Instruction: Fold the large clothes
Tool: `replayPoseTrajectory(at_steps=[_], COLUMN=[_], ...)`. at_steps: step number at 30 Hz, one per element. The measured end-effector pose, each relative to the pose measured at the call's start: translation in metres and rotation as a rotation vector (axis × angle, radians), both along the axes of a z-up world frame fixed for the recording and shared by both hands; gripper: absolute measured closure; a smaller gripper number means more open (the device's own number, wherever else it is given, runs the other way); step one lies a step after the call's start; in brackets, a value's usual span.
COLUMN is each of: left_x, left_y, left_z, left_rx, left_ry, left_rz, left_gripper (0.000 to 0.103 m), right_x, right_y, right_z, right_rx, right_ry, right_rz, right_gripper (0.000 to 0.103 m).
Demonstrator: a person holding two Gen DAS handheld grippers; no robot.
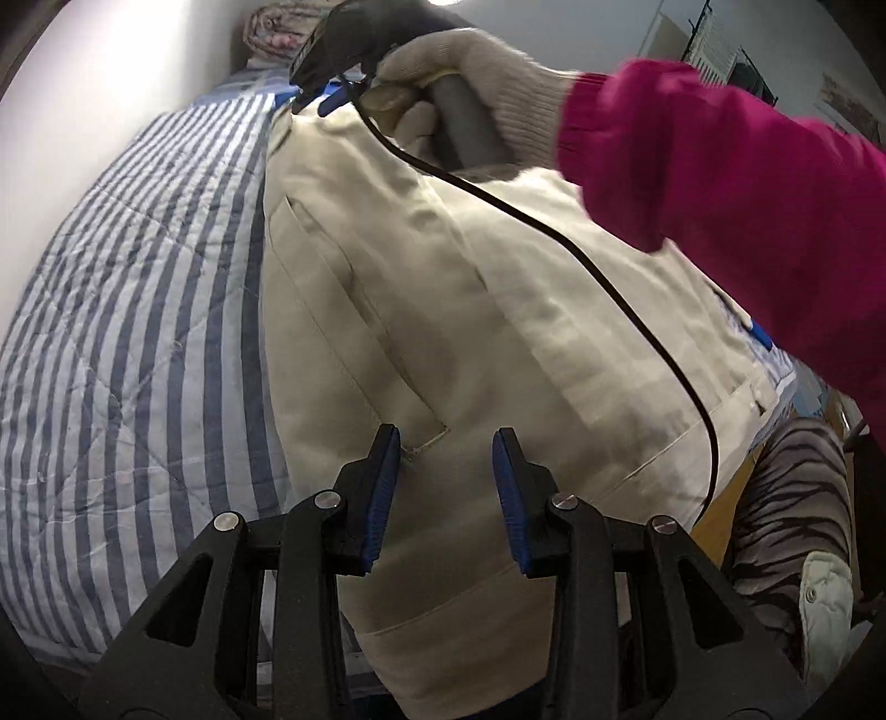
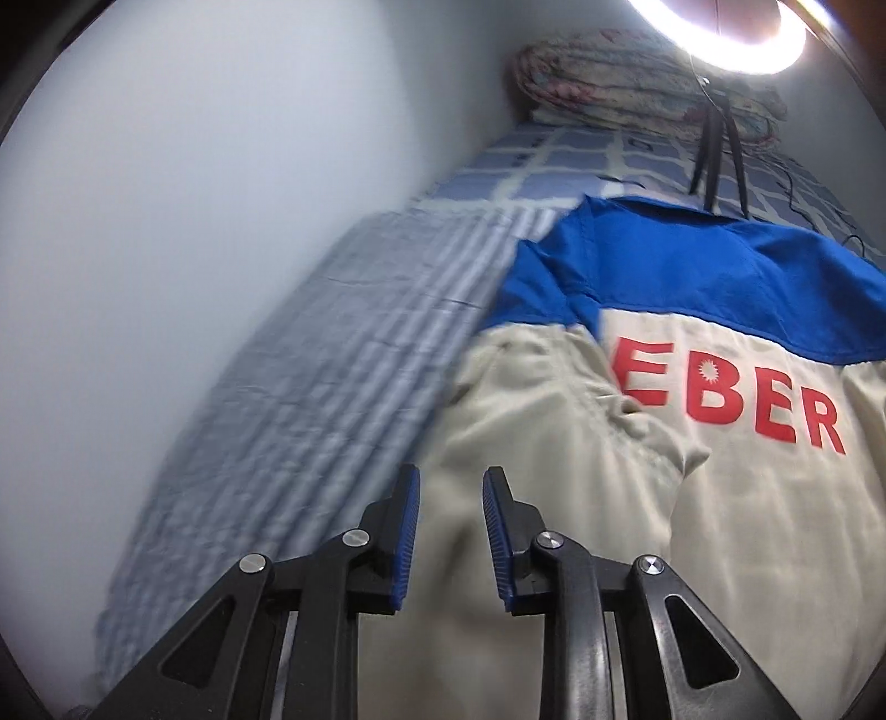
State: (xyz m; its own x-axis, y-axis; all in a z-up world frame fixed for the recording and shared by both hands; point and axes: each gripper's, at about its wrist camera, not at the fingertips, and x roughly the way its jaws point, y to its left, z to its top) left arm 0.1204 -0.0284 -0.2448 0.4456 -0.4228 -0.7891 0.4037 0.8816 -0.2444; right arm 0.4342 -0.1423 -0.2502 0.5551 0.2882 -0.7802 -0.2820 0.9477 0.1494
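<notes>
A cream jacket point(image 1: 498, 288) lies spread on a blue-striped bedspread point(image 1: 138, 332). In the right wrist view the jacket point(image 2: 581, 498) shows a blue yoke point(image 2: 692, 277) and red letters point(image 2: 736, 399). My left gripper point(image 1: 447, 437) hovers over the near part of the jacket by a pocket seam, jaws apart, nothing pinched. A gloved hand point(image 1: 470, 61) in a magenta sleeve point(image 1: 720, 183) holds my right gripper point(image 1: 310, 102) at the jacket's far end. In its own view the right gripper point(image 2: 451, 476) stands open above the cream cloth near the jacket's left edge.
A white wall point(image 2: 194, 194) runs along the bed's left side. A folded quilt point(image 2: 637, 88) lies at the bed's head, with a ring light point(image 2: 736, 44) on tripod legs point(image 2: 720, 160) in front. A black cable point(image 1: 609, 277) trails across the jacket. Zebra-patterned cloth point(image 1: 792, 498) lies at the right.
</notes>
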Motion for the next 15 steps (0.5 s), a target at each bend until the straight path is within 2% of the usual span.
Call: replayPoseTrajectory(at_steps=[2,3,5,7,11,14,15], left_x=[0.0,-0.001,-0.006,-0.009,-0.013,-0.03,-0.033], left_y=[-0.003,-0.004,-0.009,-0.011,-0.002,-0.006,-0.01], left_z=[-0.008,-0.012,-0.013,-0.013,0.0,0.021,0.023], left_rx=[0.016,0.029,0.061,0.082,0.0,-0.029,-0.036], left_ry=[0.025,0.025,-0.006,-0.026,-0.015,-0.102,-0.107], left_rz=[-0.017,-0.03,-0.052,-0.067,-0.041,-0.064,-0.084], left_gripper=[0.068,0.068,0.068,0.068,0.068,0.068,0.068], right_x=[0.009,0.009,0.007,0.008,-0.007,-0.017,-0.018], right_y=[-0.01,-0.018,-0.024,-0.022,-0.04,-0.06,-0.064], right_z=[-0.022,-0.031,-0.032,-0.027,-0.002,0.004,0.003], right_rx=[-0.008,0.033,0.076,0.058,0.131,0.177,0.175], right_ry=[0.035,0.029,0.006,0.022,-0.008,0.002,0.019], right_rz=[-0.041,-0.047,-0.052,-0.048,-0.07,-0.107,-0.114], right_gripper=[0.087,0.09,0.09,0.09,0.081,0.078,0.078])
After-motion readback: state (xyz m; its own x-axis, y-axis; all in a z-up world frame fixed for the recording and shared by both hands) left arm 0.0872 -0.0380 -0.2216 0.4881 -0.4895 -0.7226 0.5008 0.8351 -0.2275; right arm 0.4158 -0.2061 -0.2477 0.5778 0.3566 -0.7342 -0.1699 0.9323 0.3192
